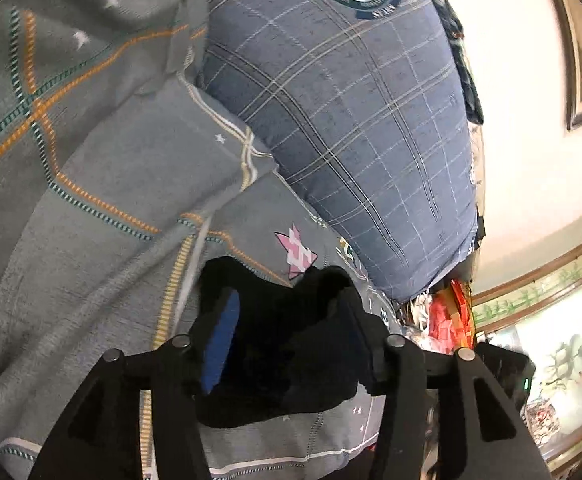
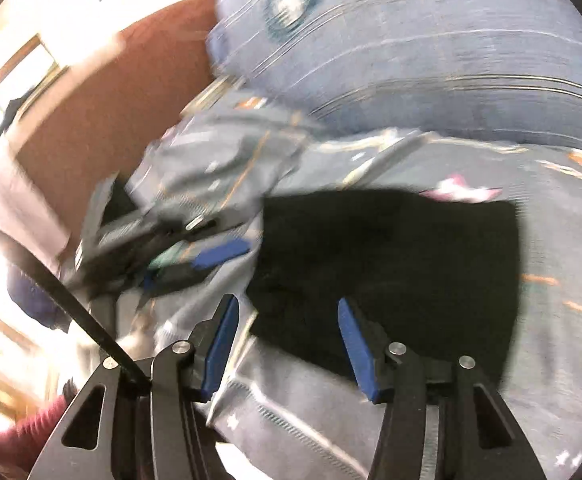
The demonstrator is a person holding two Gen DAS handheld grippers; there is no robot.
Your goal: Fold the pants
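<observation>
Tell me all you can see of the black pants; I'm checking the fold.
The black pants lie as a flat, roughly rectangular dark bundle on the grey patterned bedspread, apparently already folded. The fabric looks soft and matte, with no detail showing. A bunched part sits between the left gripper's open fingers. The right gripper hovers open over the near edge. A blue plaid pillow lies beyond.

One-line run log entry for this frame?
task: fold pants | black pants: folded on grey blanket | left gripper: open around cloth | right gripper: open over pants
</observation>
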